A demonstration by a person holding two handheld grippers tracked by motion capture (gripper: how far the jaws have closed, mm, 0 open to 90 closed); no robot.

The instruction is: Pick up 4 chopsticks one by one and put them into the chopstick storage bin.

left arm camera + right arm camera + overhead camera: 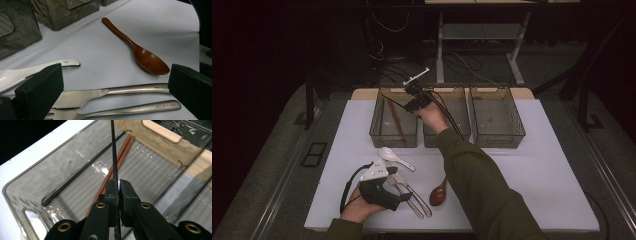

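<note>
We hold the right gripper [117, 188] over the left bin [377, 131], the leftmost of three smoky clear bins at the far side of the desk [532, 170], and its jaws are clamped on a thin black chopstick [114, 157] that runs forward over the bin's floor. In that bin lie a pair of reddish-brown chopsticks [117, 160] and another black chopstick [82, 171], which rests along the bin's wall. Our left gripper [398, 186] sits at the near side of the desk with its jaws wide apart, straddling a metal knife [110, 93] and a metal fork [130, 110] without pressing on either. A white ceramic spoon [37, 71] lies just beside them, and a brown wooden spoon [142, 53] lies a little farther off on the white surface.
</note>
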